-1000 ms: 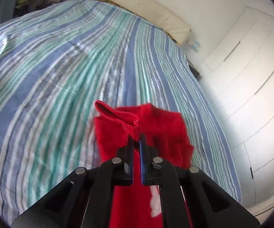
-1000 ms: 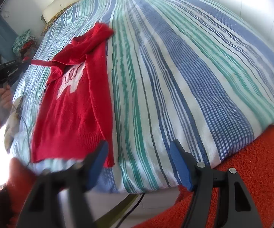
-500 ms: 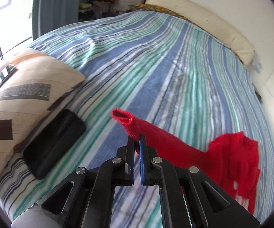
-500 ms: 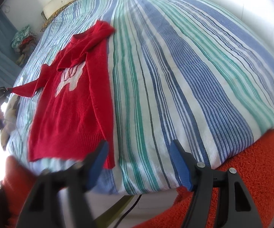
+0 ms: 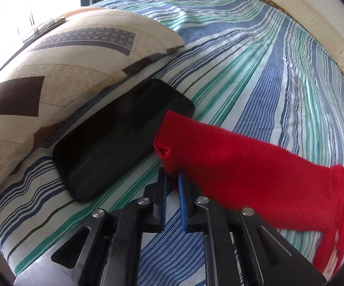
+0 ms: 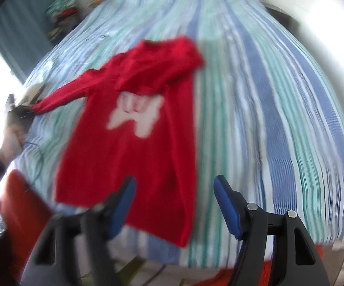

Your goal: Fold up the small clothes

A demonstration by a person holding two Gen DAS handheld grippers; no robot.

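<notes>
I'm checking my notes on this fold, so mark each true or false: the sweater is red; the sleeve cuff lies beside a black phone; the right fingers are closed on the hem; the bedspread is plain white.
1. The sweater is red. True.
2. The sleeve cuff lies beside a black phone. True.
3. The right gripper has its fingers closed on the hem. False: they stand wide apart, holding nothing.
4. The bedspread is plain white. False: it is striped blue, green and white.
</notes>
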